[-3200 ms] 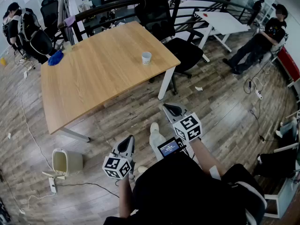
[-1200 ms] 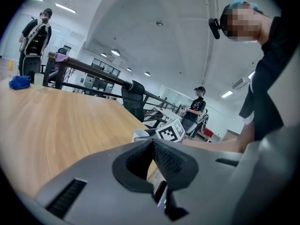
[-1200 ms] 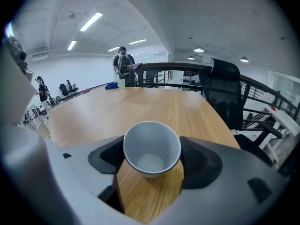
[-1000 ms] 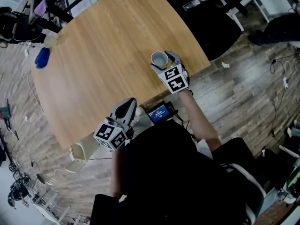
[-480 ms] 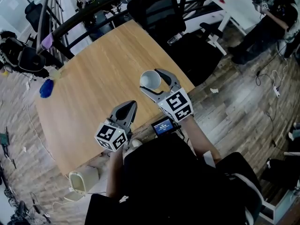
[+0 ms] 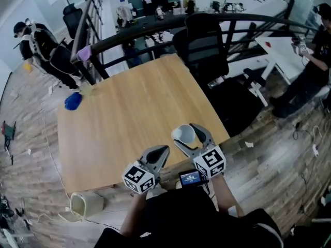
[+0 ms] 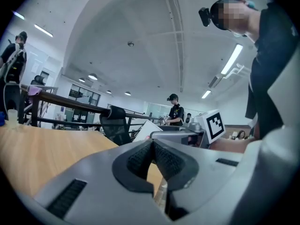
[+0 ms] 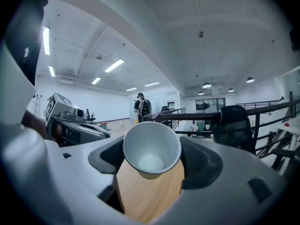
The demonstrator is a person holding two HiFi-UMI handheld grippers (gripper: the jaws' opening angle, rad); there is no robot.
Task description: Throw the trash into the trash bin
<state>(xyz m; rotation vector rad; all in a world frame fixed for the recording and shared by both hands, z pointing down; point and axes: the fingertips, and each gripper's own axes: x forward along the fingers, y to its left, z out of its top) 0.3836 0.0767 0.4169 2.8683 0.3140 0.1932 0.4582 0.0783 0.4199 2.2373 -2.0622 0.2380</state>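
1. Your right gripper (image 6: 185,135) has its jaws clamped on either side of the white paper cup (image 8: 151,149), near the rim. The cup sits low and right of centre in the head view, over the near edge of the wooden table (image 6: 129,102). Its mouth tips back towards the gripper's camera.
2. I cannot tell whether the cup's base rests on the table or hangs just above it.
3. Your left gripper (image 6: 158,155) is pinched closed with nothing between its pads, just beside the right one.
4. The trash bin (image 6: 85,204) stands on the floor at the lower left of the head view, well apart from the cup and on your other side.
5. Watch the grip: a thin paper wall likely buckles if squeezed harder, and it may slide out during a fast swing.
6. Releasing from high up could miss the bin's small mouth, so bring the cup low first.
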